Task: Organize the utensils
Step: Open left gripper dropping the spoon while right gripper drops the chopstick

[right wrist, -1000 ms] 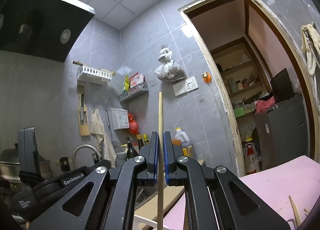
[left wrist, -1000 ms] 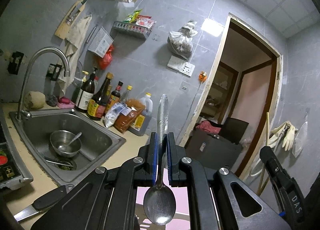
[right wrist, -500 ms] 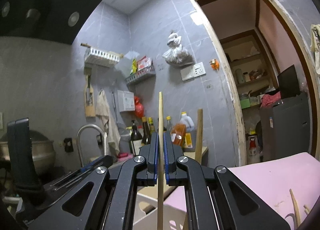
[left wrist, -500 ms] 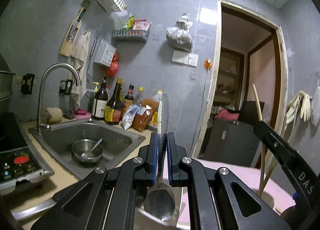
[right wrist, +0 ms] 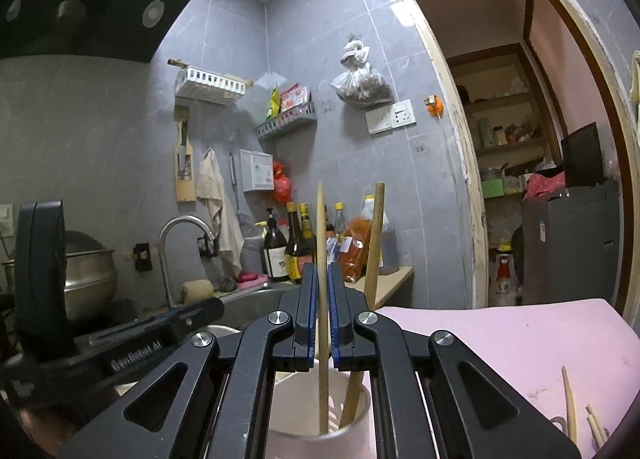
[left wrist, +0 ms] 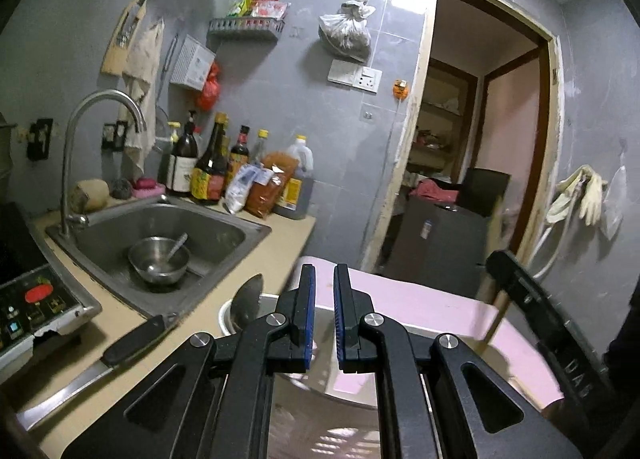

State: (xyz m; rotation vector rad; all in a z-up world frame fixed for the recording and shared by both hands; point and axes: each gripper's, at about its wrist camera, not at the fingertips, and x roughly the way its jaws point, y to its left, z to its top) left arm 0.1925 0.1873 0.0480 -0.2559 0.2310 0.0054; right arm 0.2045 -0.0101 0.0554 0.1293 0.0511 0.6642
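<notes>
My left gripper (left wrist: 324, 299) stands open by a narrow gap, with nothing between its blue pads. A metal spoon (left wrist: 249, 299) stands bowl-up in the white holder (left wrist: 226, 313), just left of those fingers. In the right wrist view my right gripper (right wrist: 323, 291) is shut on a thin wooden chopstick (right wrist: 321, 227). The chopstick is upright and its lower end reaches into the white holder (right wrist: 288, 411). A thicker wooden stick (right wrist: 376, 239) leans in the same holder to the right.
The holder sits on a pink mat (right wrist: 520, 343) with loose chopsticks (right wrist: 570, 407) at its right. A knife (left wrist: 120, 351) lies on the beige counter beside the sink (left wrist: 224, 227), which holds a steel bowl (left wrist: 158, 259). Bottles (left wrist: 208, 171) line the wall.
The spoon has left the left gripper's jaws and now stands in the holder. The left gripper dipped toward the counter. The right gripper's chopstick now reaches into the holder.
</notes>
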